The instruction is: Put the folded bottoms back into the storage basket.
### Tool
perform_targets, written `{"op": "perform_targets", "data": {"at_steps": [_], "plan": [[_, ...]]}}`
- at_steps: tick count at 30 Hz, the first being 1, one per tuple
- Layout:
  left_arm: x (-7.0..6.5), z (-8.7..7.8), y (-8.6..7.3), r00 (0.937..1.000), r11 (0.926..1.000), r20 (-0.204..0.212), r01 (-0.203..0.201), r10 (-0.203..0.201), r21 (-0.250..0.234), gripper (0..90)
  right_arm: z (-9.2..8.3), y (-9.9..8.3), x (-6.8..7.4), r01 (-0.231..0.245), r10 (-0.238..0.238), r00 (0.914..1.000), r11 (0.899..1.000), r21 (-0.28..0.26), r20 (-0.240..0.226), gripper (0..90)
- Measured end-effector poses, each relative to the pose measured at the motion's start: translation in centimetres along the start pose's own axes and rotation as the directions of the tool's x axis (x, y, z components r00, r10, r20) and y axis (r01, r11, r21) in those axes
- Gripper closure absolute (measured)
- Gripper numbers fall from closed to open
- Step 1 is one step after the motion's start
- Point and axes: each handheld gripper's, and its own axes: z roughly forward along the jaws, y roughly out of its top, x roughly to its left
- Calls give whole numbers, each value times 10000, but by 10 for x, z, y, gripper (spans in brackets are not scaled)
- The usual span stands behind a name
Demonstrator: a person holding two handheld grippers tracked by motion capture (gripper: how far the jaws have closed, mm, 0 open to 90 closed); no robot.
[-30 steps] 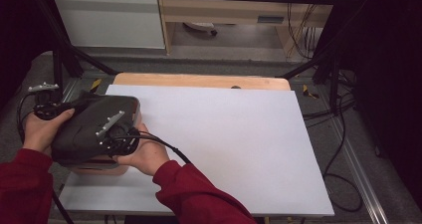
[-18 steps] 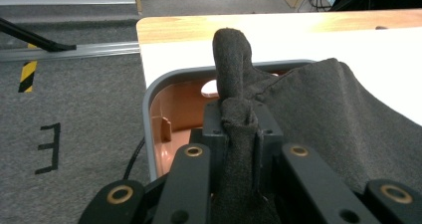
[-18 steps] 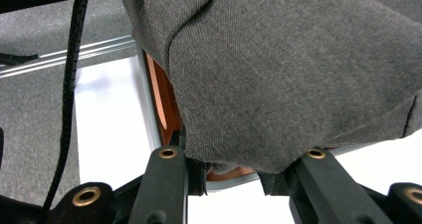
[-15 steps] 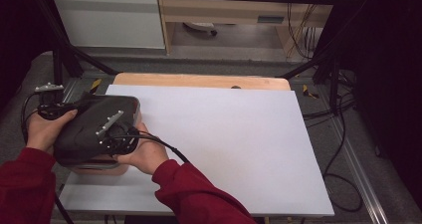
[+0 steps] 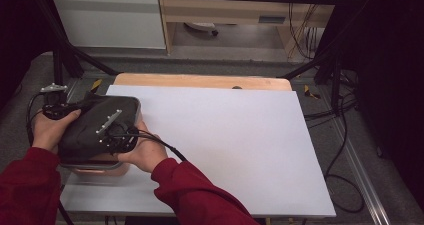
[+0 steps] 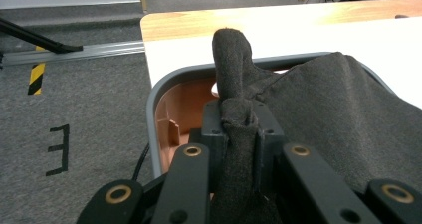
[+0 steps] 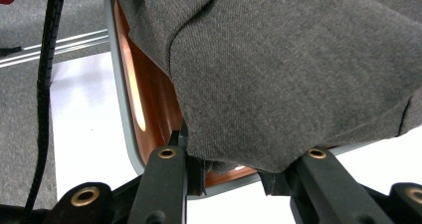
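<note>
In the high view, at the left of the frame, you are holding a dark grey cloth (image 5: 97, 125) over a copper-coloured bin (image 5: 100, 166) on the white surface (image 5: 225, 140).

In the left gripper view, your left tool (image 6: 239, 129) is pinching a fold of cloth at centre.

In the right gripper view, your right tool (image 7: 231, 167) is gripping the cloth's lower edge above the bin's rim.

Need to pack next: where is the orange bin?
In the high view, the orange bin sits at the table's near-left corner, under the dark cloth both grippers hold.
</note>
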Motion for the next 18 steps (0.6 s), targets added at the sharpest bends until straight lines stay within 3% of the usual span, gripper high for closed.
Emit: {"op": "perform_targets", "data": {"at_steps": [18], "plan": [[-3,3,-1,9997,9992,-121,-211,216,352,793,3,1,1,20,-19,10000,9995,311,-34,677]]}}
